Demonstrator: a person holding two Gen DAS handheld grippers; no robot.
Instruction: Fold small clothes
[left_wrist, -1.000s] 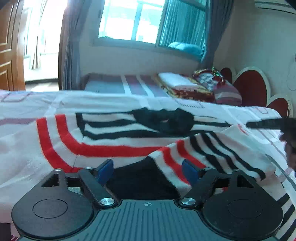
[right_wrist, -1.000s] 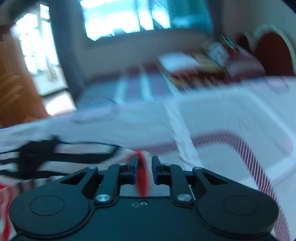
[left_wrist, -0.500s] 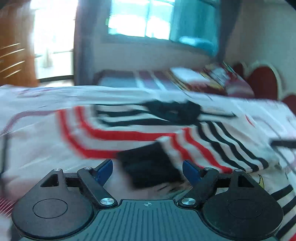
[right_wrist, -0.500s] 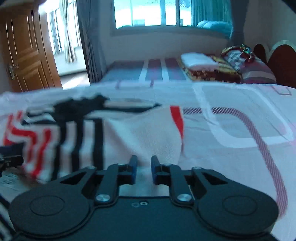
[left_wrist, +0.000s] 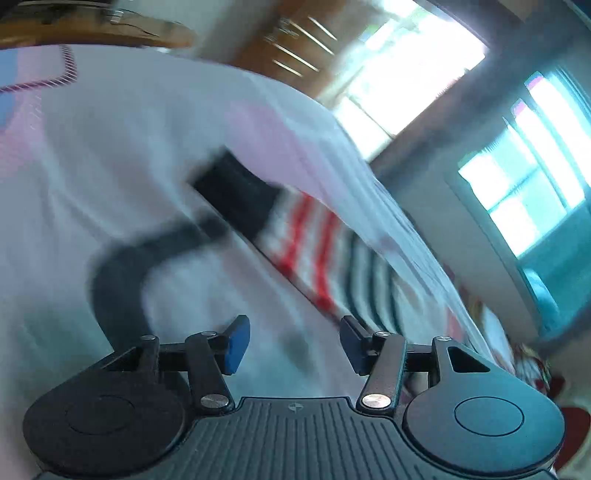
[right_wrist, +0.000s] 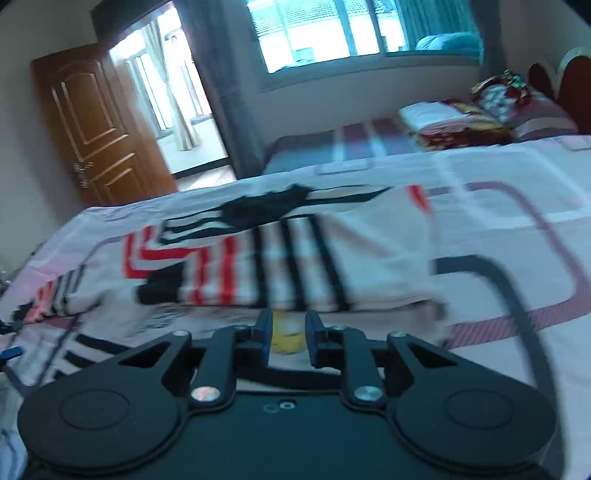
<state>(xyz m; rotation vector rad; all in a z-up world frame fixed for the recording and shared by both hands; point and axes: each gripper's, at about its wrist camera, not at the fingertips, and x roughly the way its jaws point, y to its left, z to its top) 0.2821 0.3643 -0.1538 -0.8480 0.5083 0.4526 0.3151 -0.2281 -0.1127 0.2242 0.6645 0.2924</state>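
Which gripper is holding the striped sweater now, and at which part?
Neither. The left gripper is closing on nothing; the right gripper is opening, its pads off the striped sweater.

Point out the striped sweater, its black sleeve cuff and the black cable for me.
striped sweater (right_wrist: 362, 258), right wrist view, cream folded panel.
black sleeve cuff (left_wrist: 240, 199), left wrist view, cuff middle.
black cable (left_wrist: 114, 280), left wrist view, bend.

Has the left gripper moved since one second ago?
Yes. The left gripper rolled and swung left: the window, earlier level at top centre, now sits tilted at the right edge.
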